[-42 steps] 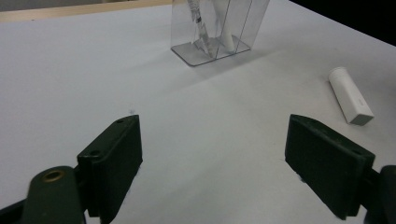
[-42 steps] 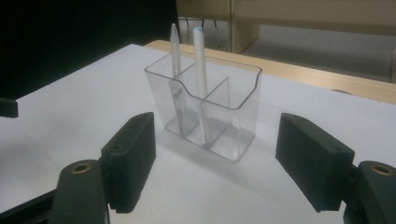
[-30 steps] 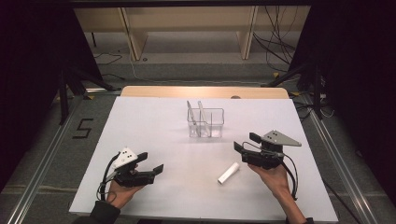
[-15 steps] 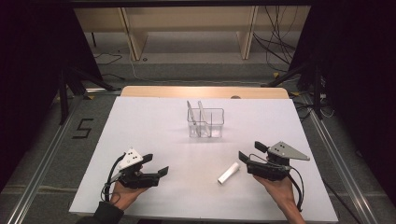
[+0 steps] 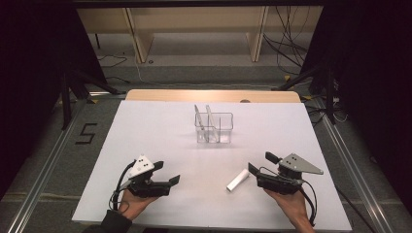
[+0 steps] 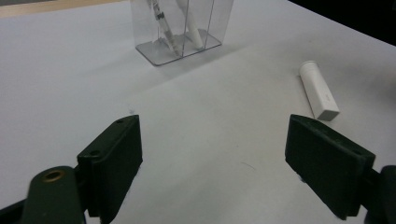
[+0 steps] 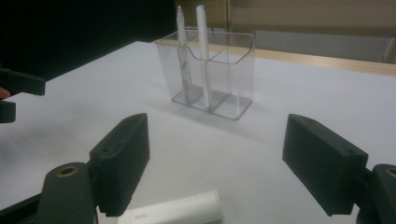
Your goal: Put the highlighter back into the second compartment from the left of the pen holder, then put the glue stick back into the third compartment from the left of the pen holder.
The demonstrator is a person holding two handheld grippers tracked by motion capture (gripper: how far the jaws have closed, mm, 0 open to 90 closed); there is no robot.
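We hold our right gripper [image 5: 257, 171] low over the white surface [image 5: 160, 131], jaws spread wide and empty, just beside the white tube [image 5: 238, 179], which lies flat on its side near the front edge, well short of the clear organizer [image 5: 214, 127]. In the right gripper view the tube [image 7: 175, 210] sits at the bottom, nearer one jaw than the other. Our left gripper [image 5: 169, 182] rests apart from it, jaws also spread and holding nothing.

The risk, as we judge it, is the tube rolling: if one jaw touches it first, it could skid or roll away across the smooth surface. Closing near its end could also tip it. Later, the organizer, which already holds two pens [image 7: 201, 56], looks light enough to slide or topple if we bump its rim.
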